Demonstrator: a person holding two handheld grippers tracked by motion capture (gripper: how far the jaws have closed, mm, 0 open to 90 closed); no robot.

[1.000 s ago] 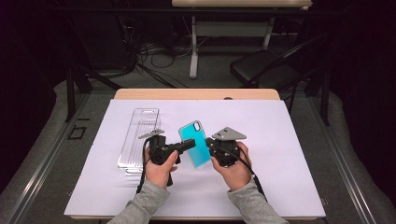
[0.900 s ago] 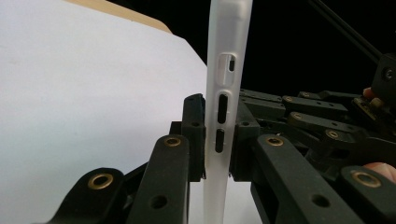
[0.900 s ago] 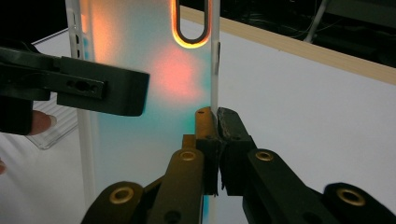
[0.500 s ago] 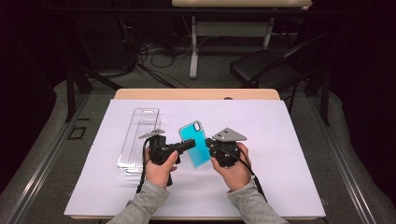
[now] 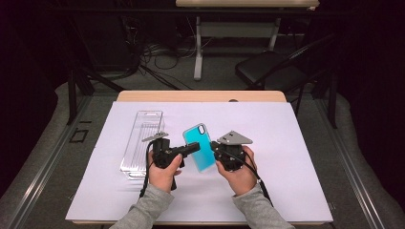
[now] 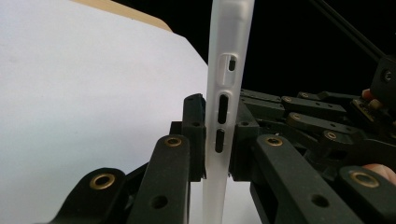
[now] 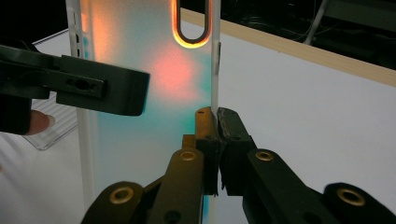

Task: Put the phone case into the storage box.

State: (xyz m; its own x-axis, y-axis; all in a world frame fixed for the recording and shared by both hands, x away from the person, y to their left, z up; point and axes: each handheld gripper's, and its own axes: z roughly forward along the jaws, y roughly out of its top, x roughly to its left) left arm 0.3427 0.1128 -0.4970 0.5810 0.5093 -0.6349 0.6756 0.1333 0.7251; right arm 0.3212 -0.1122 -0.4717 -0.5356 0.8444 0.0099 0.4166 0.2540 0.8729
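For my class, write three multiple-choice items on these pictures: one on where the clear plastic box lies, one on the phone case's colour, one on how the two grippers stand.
1. Where does the clear plastic box lie?
A. left of the left gripper
B. right of the right gripper
C. on the chair

2. What colour is the phone case?
A. red
B. turquoise
C. black

3. How do the left gripper and right gripper stand?
A. both open
B. one open
C. both shut on the case

Answers: 1 A, the high view shows it on the white sheet at the left; 2 B, its back is turquoise; 3 C, each gripper view shows jaws pressed on a case edge.
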